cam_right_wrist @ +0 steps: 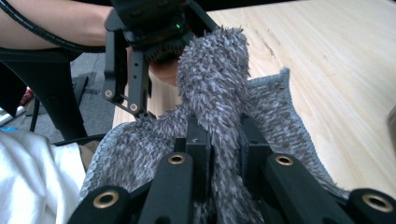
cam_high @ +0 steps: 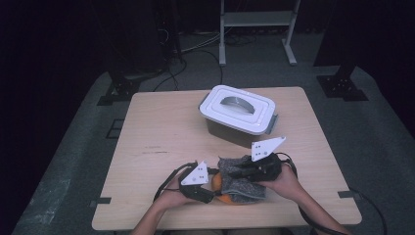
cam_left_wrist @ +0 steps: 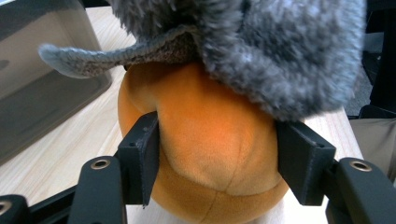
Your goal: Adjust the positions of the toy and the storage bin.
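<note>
High view caught both hands busy at the near edge of the surface, grey cloth over orange plush.

Left gripper was clamped on the orange plush ball, fingers pressing both its sides. Right gripper was pinched tight on a fold of the fuzzy grey cloth, which draped over the ball's top, so I'd guess peeling it off falls to the right hand. White lidded box sat behind them.

Honestly can't make out any text, labels, brand names or numbers anywhere here, nothing readable on anything in these shots.
</note>
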Action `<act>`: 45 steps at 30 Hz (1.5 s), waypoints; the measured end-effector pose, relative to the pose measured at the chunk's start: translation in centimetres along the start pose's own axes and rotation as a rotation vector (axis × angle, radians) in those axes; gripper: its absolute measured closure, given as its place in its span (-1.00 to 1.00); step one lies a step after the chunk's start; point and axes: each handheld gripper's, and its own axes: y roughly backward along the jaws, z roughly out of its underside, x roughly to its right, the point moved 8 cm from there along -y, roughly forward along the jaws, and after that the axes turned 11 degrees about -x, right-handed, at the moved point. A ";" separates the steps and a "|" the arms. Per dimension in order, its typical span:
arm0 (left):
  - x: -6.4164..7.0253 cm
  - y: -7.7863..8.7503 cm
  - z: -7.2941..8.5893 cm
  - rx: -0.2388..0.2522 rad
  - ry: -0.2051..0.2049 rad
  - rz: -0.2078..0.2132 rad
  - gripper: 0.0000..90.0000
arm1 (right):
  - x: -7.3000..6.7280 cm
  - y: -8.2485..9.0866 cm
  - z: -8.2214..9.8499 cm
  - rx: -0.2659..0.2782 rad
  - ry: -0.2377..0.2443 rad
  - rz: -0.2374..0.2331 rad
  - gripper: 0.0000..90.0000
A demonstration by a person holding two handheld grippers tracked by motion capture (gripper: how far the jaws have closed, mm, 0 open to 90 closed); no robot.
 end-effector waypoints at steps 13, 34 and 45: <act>-0.6 -0.1 -0.6 0.025 0.136 0.047 -0.71 | 1.6 1.3 3.1 0.022 -0.097 0.044 0.73; 0.5 -0.1 -0.8 -0.004 -0.004 -0.010 -0.23 | 1.0 0.7 1.3 0.024 -0.041 0.023 0.73; 0.4 -0.2 -0.8 0.012 0.005 0.001 -0.22 | 2.0 2.7 4.4 0.021 -0.109 0.058 0.73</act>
